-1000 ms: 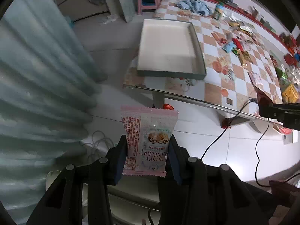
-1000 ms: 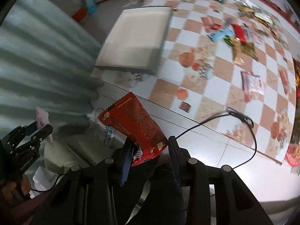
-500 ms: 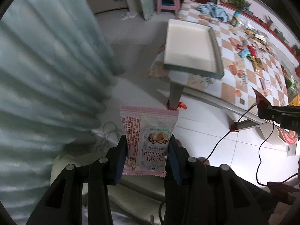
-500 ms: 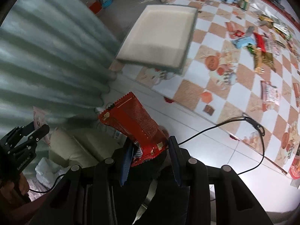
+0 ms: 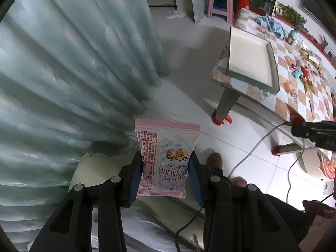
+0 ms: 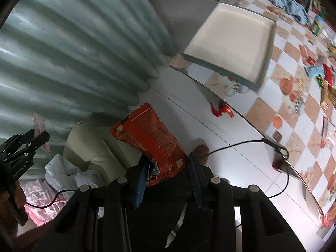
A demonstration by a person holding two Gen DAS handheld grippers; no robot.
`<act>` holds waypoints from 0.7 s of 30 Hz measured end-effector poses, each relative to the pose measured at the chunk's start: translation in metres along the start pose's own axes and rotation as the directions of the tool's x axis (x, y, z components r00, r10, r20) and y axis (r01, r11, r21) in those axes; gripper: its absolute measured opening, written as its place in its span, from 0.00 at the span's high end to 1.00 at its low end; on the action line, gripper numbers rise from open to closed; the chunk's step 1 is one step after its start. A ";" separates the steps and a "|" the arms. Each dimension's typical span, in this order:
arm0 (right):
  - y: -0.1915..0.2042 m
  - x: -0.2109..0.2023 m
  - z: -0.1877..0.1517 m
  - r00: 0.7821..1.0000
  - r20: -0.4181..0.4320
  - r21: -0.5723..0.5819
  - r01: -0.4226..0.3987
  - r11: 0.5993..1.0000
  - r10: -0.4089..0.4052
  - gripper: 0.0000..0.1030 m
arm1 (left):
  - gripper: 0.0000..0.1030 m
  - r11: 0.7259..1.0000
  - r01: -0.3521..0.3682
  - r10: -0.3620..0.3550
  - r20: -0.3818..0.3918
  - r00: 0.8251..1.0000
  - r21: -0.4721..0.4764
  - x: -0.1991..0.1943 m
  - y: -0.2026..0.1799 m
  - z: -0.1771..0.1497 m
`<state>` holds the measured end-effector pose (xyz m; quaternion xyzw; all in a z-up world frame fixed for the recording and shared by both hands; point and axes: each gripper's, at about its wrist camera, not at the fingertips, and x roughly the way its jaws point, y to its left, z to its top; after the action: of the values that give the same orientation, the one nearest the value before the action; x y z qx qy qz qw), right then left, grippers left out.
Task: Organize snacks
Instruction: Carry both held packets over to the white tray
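Pink snack packet (image 5: 166, 157): flat glossy pillow pouch, crimped zigzag seams top and bottom, pale blue panel with a printed photo of a crisp cluster, lettering upside down to the camera. It stood upright between the fingers of the left gripper (image 5: 166, 175), both blue pads pressed against its side edges, lower third inside the jaws, upper part jutting past the tips. Jaws partly closed, clamped on the packet.

Red snack packet (image 6: 151, 138): longer foil sachet, speckled red print, serrated end seam, creased. It leaned up and to the left out of the right gripper (image 6: 168, 175); its lower end sat between the blue pads, bunched against the left pad. Jaws narrow, gripping it.

Beyond the fingertips, both views: white tray (image 5: 250, 61), shallow, rectangular, grey-green rim, lying on the near corner of a table (image 6: 279, 96) with orange-and-white checked cover. Loose snack wrappers (image 5: 304, 73) scattered further along the table, well apart from both grippers.

Left of the fingers: pale blue-green curtain (image 5: 63, 73), deep soft pleats. Below the tips: white tiled floor (image 5: 241, 147), a thin cable (image 6: 241, 145) trailing across.
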<state>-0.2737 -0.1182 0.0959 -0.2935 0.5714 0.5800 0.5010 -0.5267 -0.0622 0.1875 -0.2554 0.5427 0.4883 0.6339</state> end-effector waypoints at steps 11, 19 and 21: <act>-0.012 -0.020 0.010 0.999 0.046 0.028 0.016 0.999 -0.017 0.62 | 0.56 0.988 0.105 -0.112 0.054 0.992 0.117 -0.003 -0.058 0.036; -0.005 -0.004 0.004 1.000 0.009 0.016 -0.013 1.000 0.013 0.62 | 0.56 0.993 0.077 -0.080 0.035 0.996 0.088 -0.008 -0.050 0.024; 0.005 0.002 0.003 1.000 -0.006 -0.010 -0.026 1.000 0.026 0.62 | 0.56 0.998 0.042 -0.043 0.023 0.999 0.050 -0.010 -0.033 0.014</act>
<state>-0.2783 -0.1145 0.0965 -0.2903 0.5737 0.5885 0.4902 -0.4909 -0.0667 0.1945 -0.2450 0.5414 0.4642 0.6567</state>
